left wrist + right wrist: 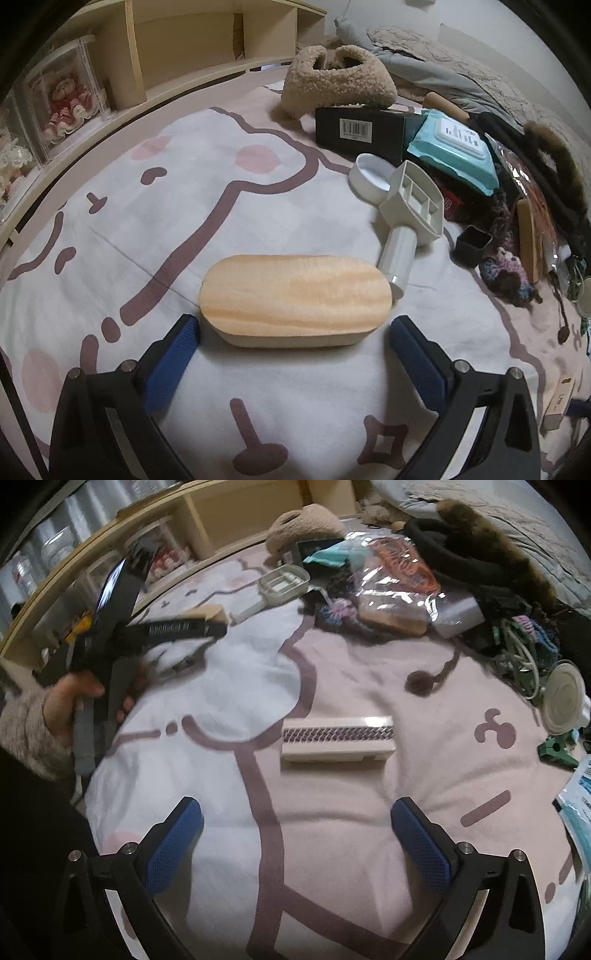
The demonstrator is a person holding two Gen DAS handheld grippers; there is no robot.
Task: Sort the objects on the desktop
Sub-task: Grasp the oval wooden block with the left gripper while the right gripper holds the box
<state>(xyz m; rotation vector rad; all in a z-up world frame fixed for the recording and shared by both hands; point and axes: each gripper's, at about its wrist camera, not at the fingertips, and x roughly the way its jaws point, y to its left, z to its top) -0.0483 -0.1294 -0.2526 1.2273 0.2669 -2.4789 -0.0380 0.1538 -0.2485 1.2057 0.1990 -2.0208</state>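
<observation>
In the left wrist view, an oval box with a wooden lid (295, 299) lies on the pink and white printed cloth just ahead of my left gripper (294, 330). The gripper is open, its blue pads at the box's two near ends, not touching. In the right wrist view, my right gripper (296, 814) is open and empty above the cloth. A long white box with a dark patterned band (338, 738) lies a little ahead of it. The left gripper and the hand holding it (110, 642) show at the left, blurred.
A clutter pile sits at the right: a cream scoop (410, 218), white dish (369, 177), black box (360, 129), teal wipes pack (454, 151), fluffy beige bag (332, 81), yarn, cables (517, 657), a plastic bag (399, 572). A shelf (184, 44) runs along the back.
</observation>
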